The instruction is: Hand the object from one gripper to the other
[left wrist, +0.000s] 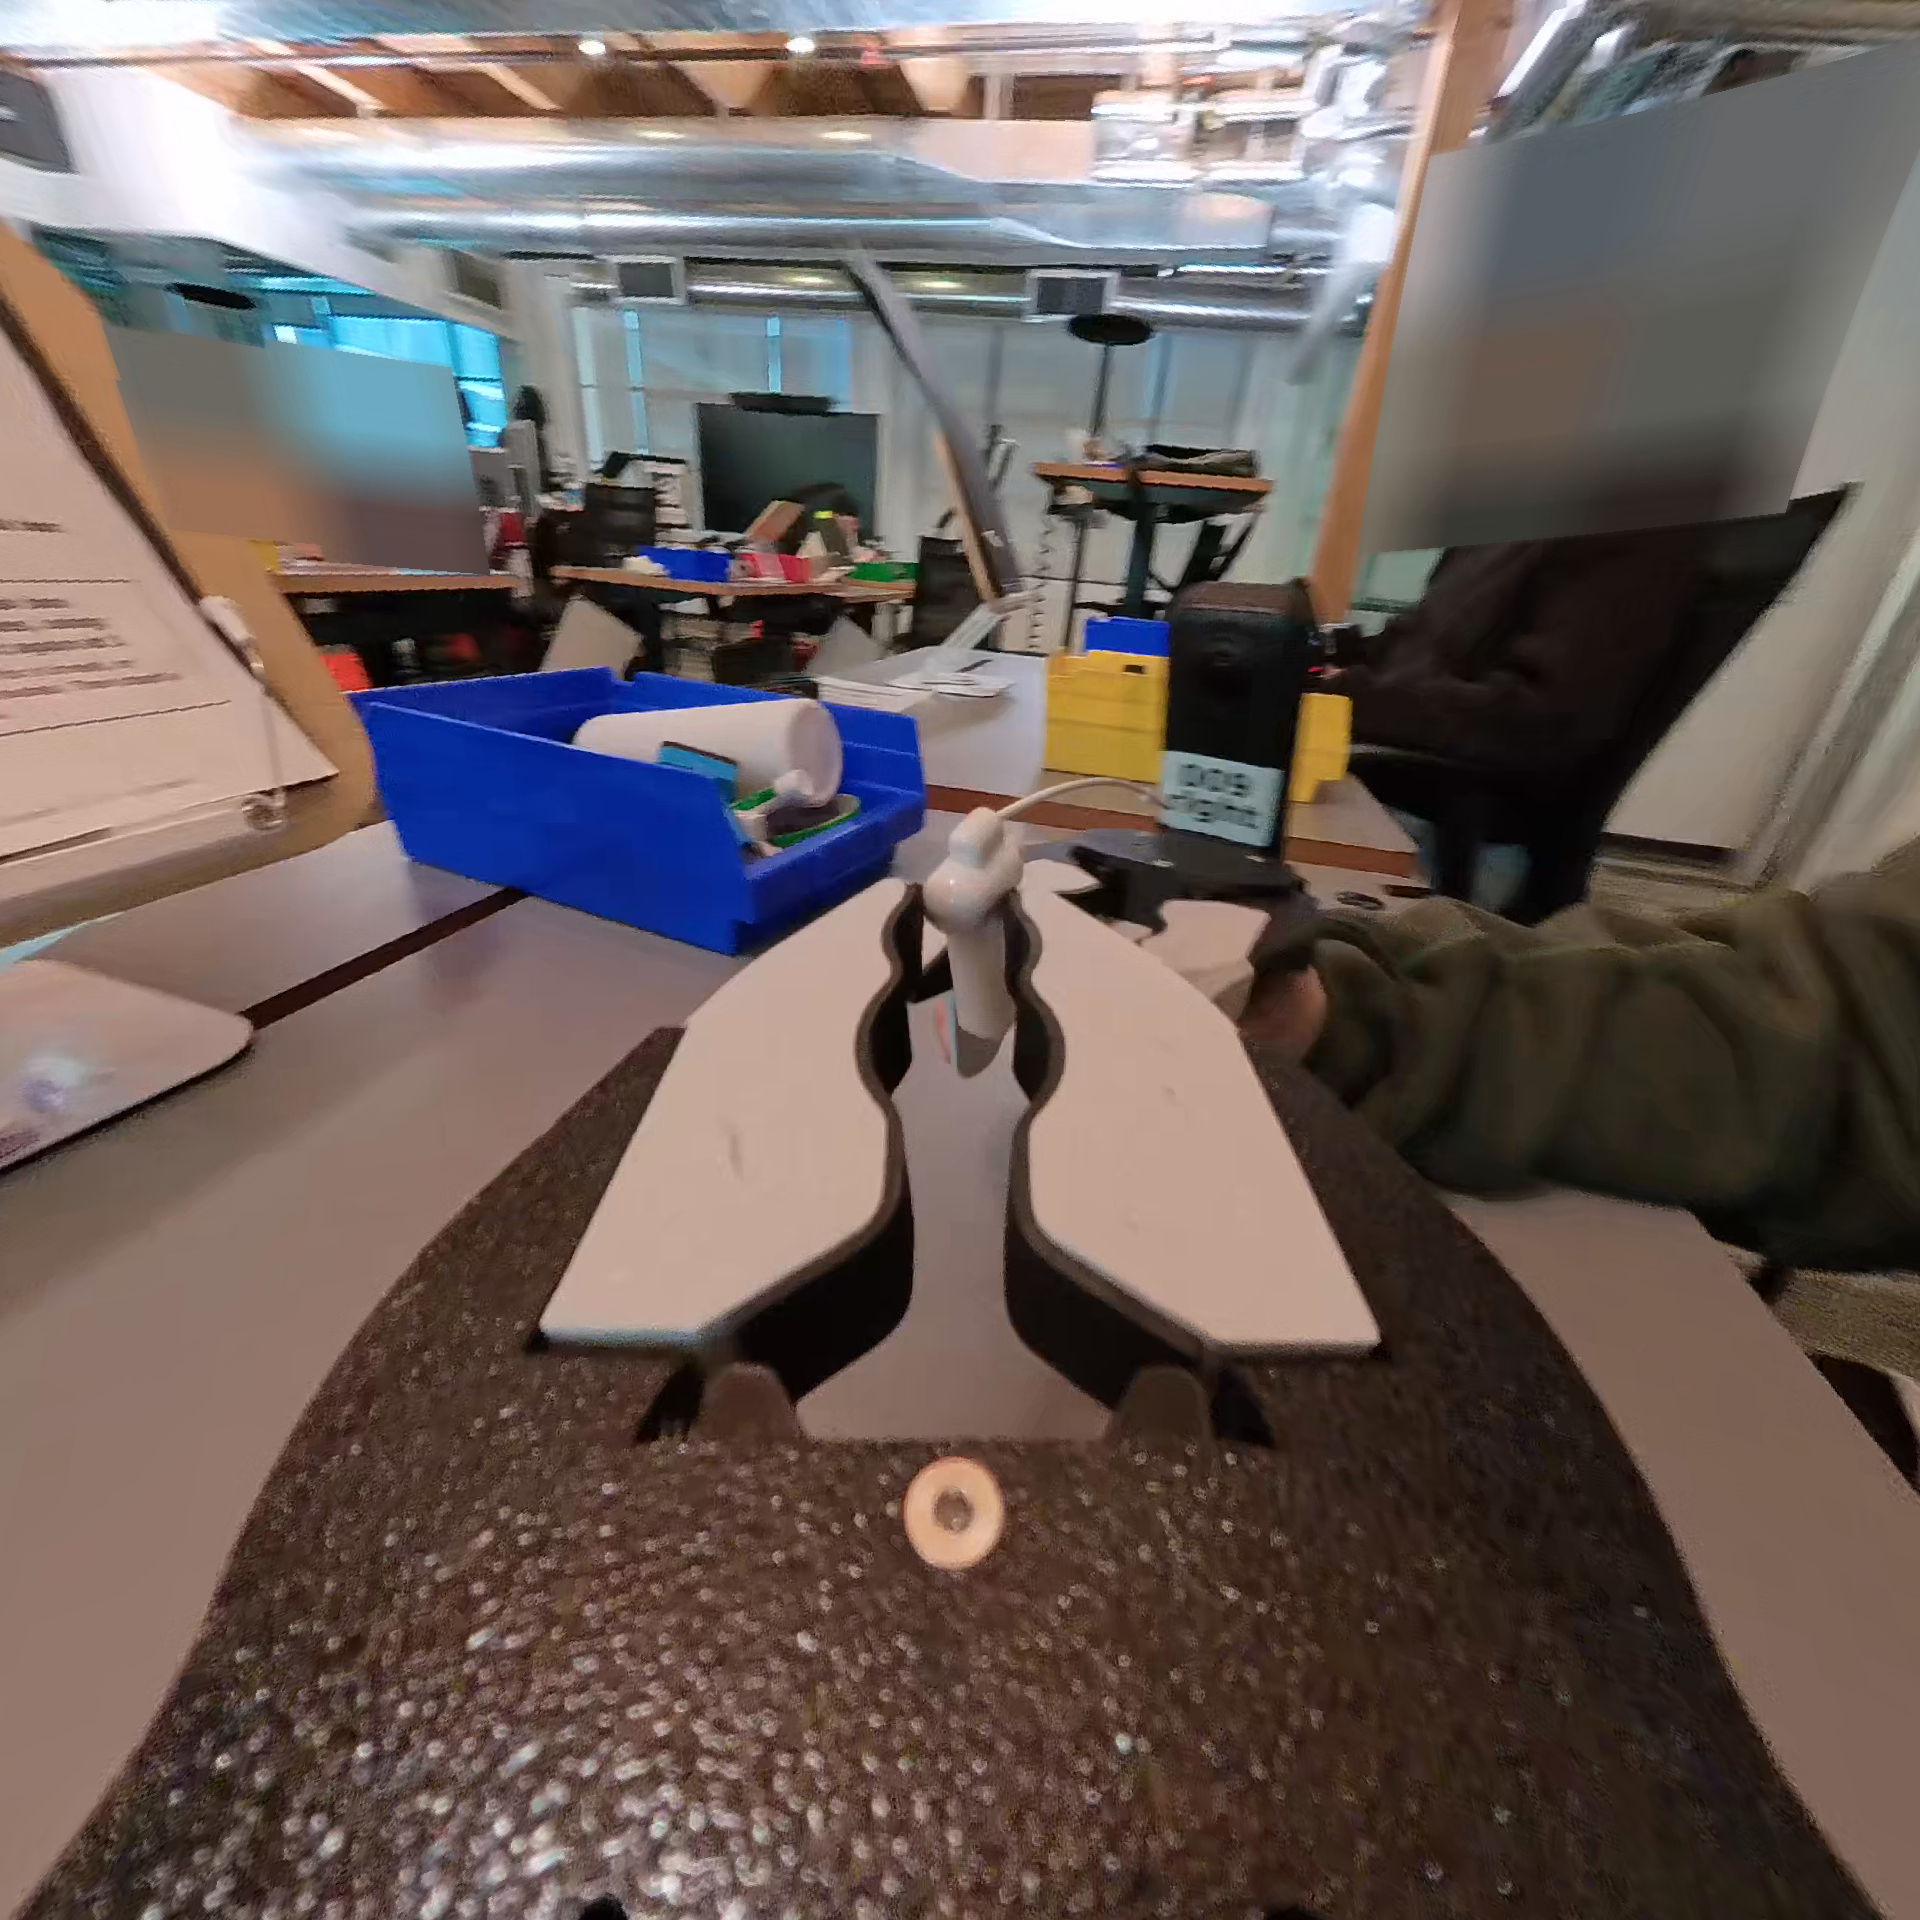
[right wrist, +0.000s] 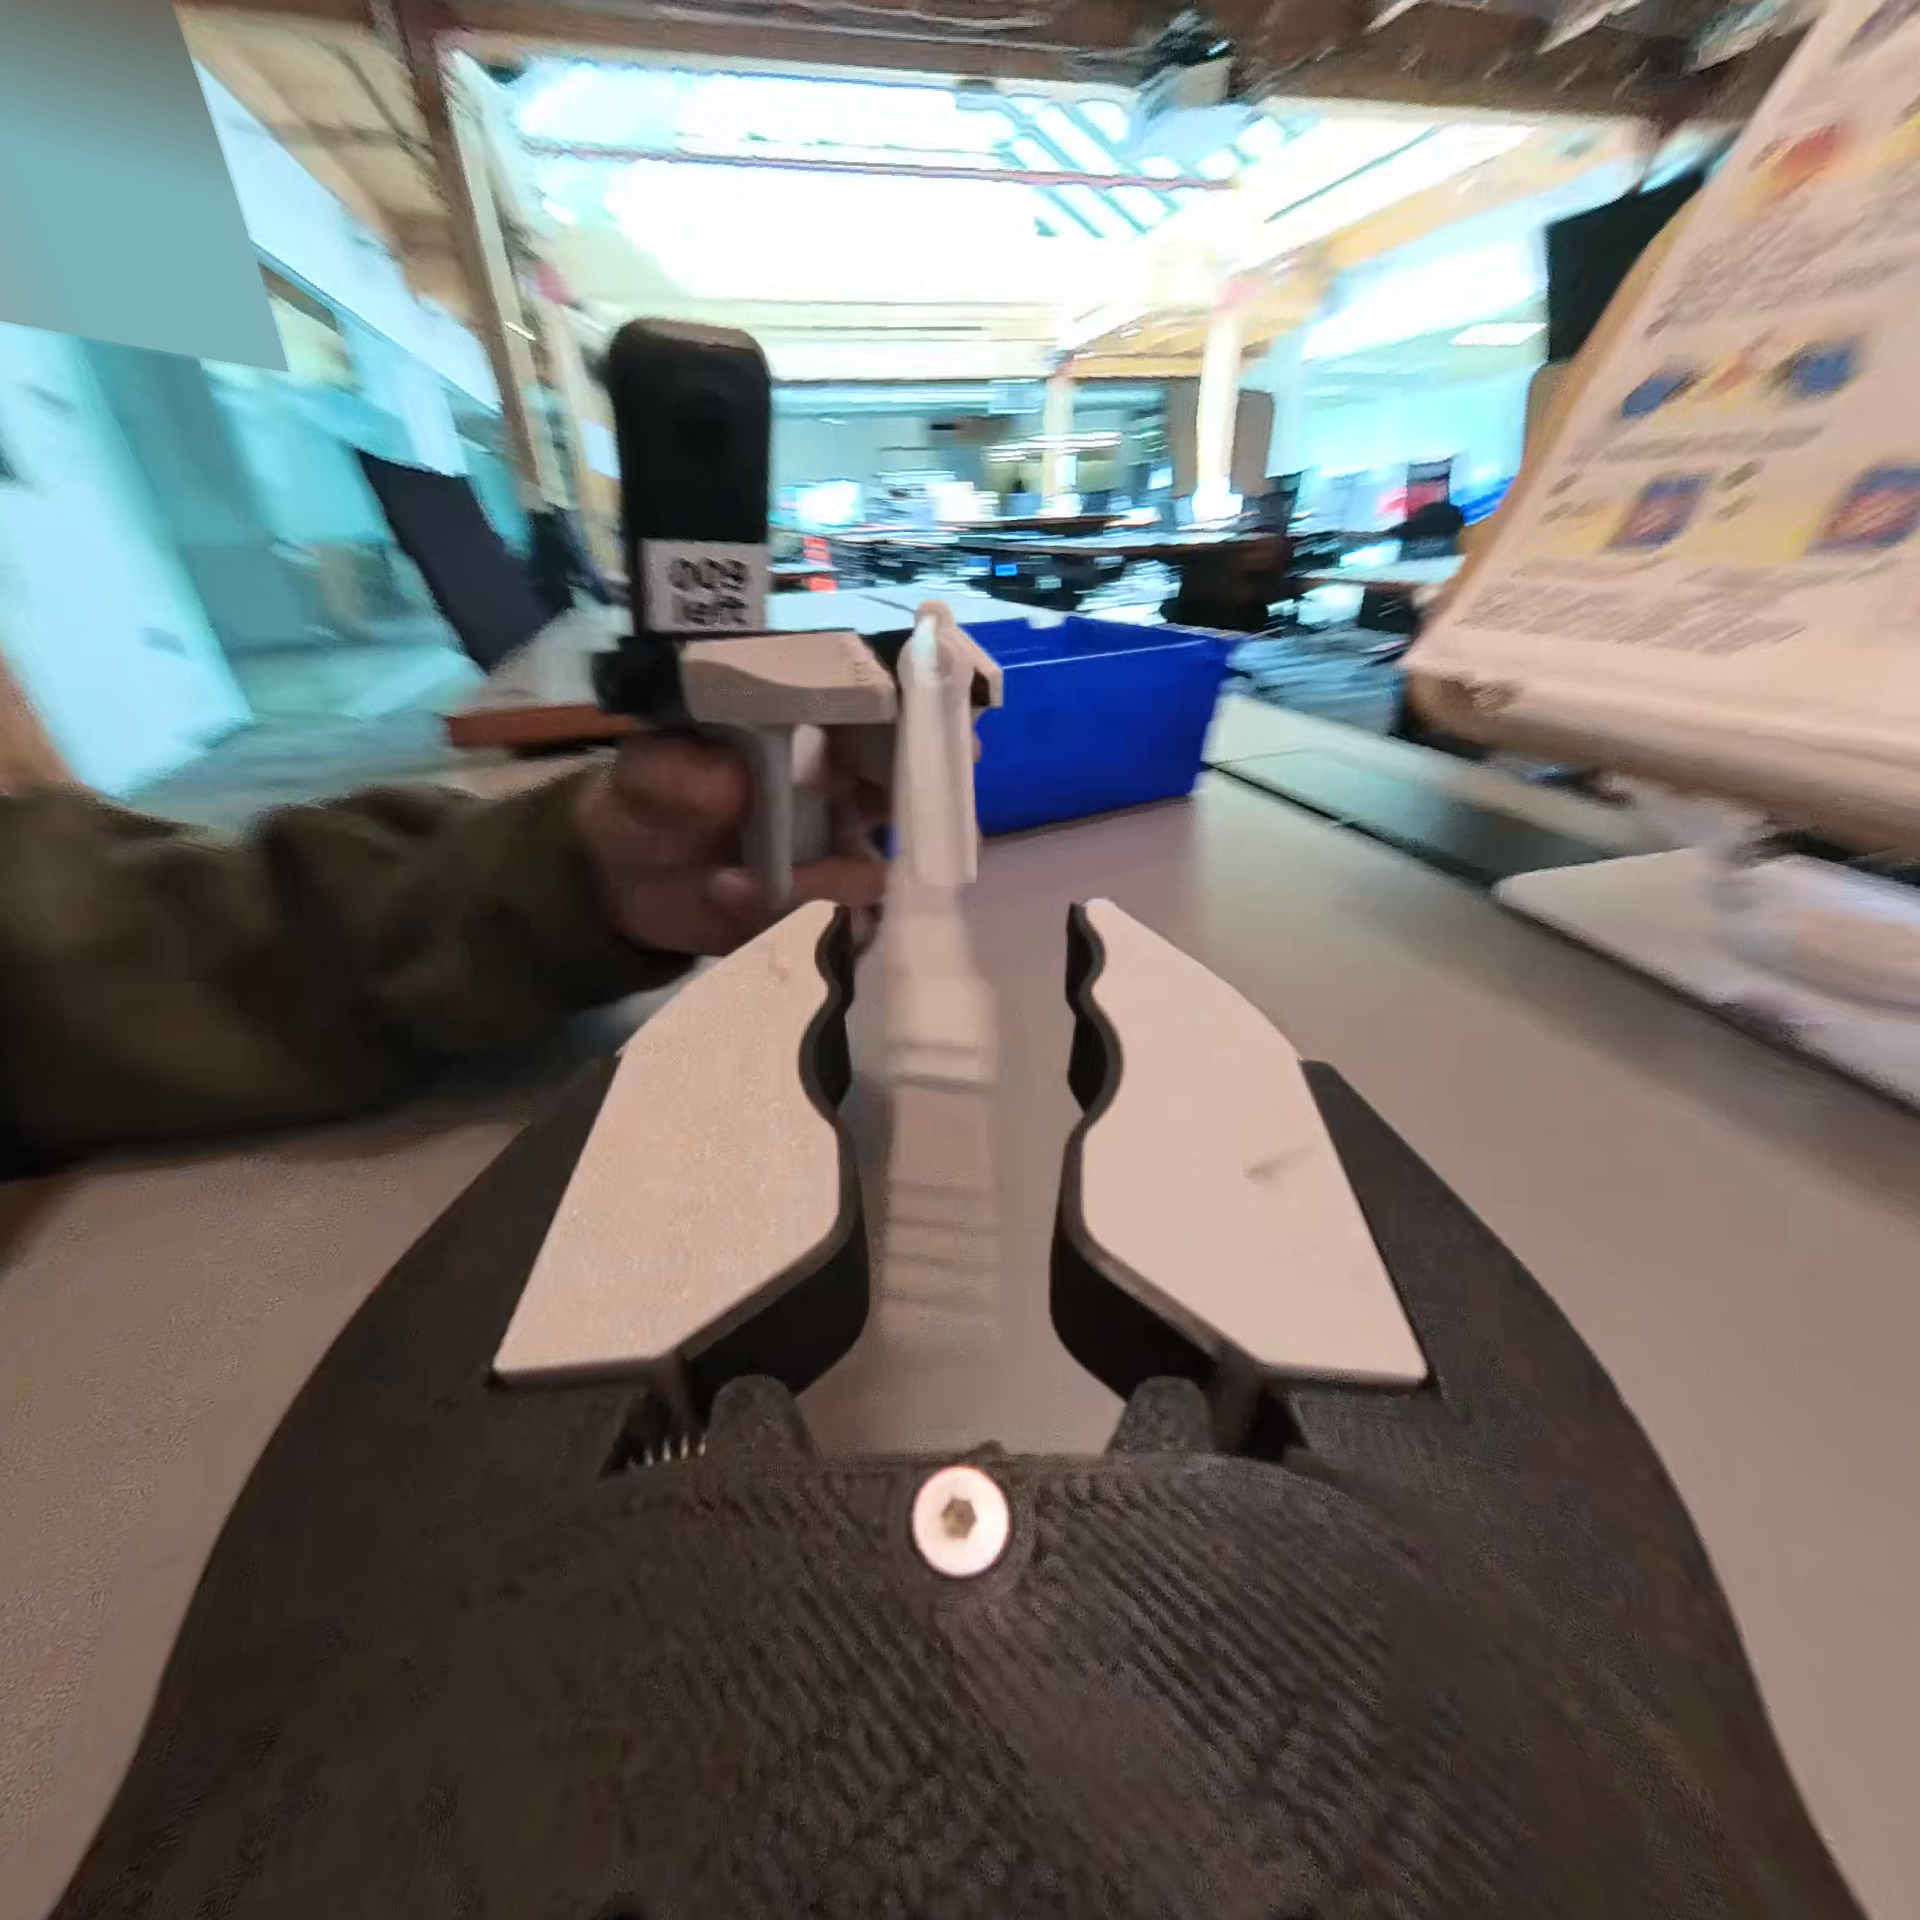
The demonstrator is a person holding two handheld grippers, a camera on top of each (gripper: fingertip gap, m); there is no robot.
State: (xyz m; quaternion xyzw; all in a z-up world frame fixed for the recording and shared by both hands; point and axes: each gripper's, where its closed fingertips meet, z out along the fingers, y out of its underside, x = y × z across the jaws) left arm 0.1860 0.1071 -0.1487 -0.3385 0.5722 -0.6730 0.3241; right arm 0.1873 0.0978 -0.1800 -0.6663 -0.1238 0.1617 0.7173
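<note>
A long white plastic object with a thin cable (left wrist: 975, 961) stands upright between the tips of my left gripper (left wrist: 966, 914), which is shut on it. In the right wrist view the same white object (right wrist: 935, 1039) hangs blurred from the left gripper (right wrist: 940, 665) and reaches down between the fingers of my right gripper (right wrist: 961, 914). The right gripper's jaws are open, with gaps on both sides of the object. In the left wrist view the right gripper (left wrist: 1195, 904) sits just behind the object, held by a hand in a green sleeve (left wrist: 1610, 1039).
A blue bin (left wrist: 582, 821) with a white roll and small items stands on the grey table (left wrist: 416, 1091), and also shows in the right wrist view (right wrist: 1091, 717). Yellow bins (left wrist: 1101, 717) stand farther back. A propped paper sheet (left wrist: 104, 675) stands at the left.
</note>
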